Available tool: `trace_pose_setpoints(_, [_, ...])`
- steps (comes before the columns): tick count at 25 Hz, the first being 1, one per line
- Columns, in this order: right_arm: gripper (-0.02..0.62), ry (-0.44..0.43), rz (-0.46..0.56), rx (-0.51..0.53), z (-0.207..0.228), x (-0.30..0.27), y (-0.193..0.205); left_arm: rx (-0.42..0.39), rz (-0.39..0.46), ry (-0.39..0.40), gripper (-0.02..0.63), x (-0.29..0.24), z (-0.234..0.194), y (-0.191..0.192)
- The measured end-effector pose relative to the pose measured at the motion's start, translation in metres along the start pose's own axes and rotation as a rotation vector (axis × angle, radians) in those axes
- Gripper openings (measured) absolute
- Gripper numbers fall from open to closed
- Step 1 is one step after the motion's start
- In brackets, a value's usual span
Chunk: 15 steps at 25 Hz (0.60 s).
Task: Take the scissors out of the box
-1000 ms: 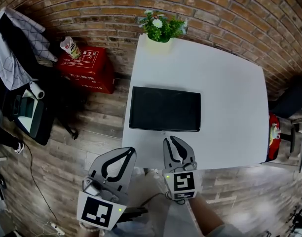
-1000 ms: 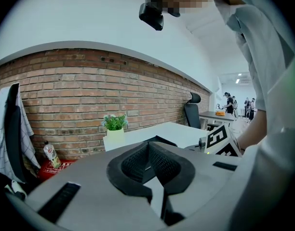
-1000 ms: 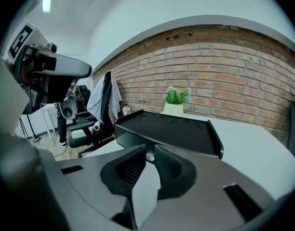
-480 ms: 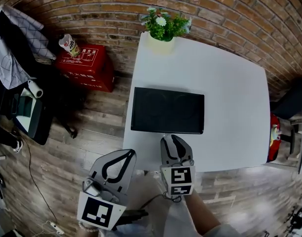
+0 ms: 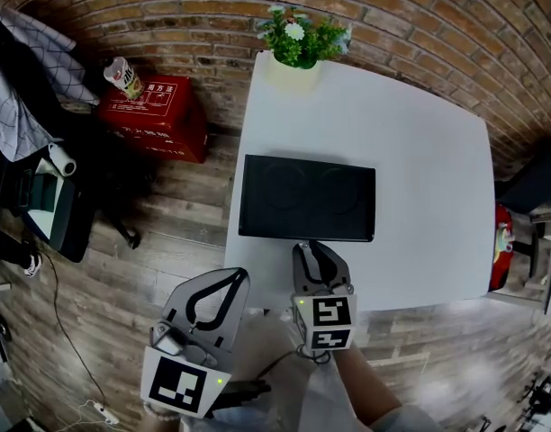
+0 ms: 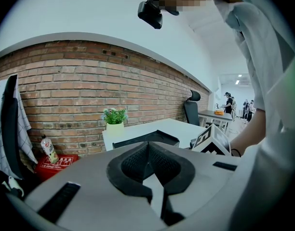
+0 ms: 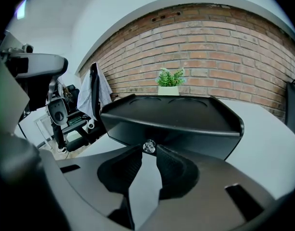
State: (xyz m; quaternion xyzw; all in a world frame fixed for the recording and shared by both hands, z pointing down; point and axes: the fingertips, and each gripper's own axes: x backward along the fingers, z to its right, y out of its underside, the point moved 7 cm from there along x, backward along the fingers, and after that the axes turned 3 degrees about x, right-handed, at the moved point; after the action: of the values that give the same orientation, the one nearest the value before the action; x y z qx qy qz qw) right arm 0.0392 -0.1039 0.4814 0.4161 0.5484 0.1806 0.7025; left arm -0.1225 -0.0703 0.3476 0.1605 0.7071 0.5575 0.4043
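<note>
- While the person holds both tools low at the near side of the table (image 5: 420, 151), the right gripper (image 5: 311, 244) points at the front wall of the black box (image 5: 307, 198).
- Its jaws stand a little apart, and a small silver knob (image 7: 148, 146) on that wall sits just at the gap between their tips. I cannot tell if the pads touch it.
- The box lies flat directly ahead of the right gripper with its lid down, so the scissors do not show.
- The left gripper (image 5: 232, 274) has its jaws pressed together with nothing between them. It hangs over the wooden floor beside the table edge, and the box is ahead of it and to its right, apart from it.
- Far beyond the box from both grippers, a potted plant (image 5: 298, 43) stands at the table's back edge against the brick wall.
</note>
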Motion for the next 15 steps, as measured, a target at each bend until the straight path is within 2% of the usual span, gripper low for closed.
trace_pose_setpoints(4, [0.092,-0.009,-0.009,-0.018,0.0008,-0.0018,0.003,0.004,0.0,-0.003,0.014,-0.0003,-0.0002,0.0033])
trace_pose_setpoints(15, [0.091,0.013,0.001,-0.015,0.001,-0.0004,0.005,-0.005,-0.005,0.003,0.014,0.0008,0.0016,0.0047])
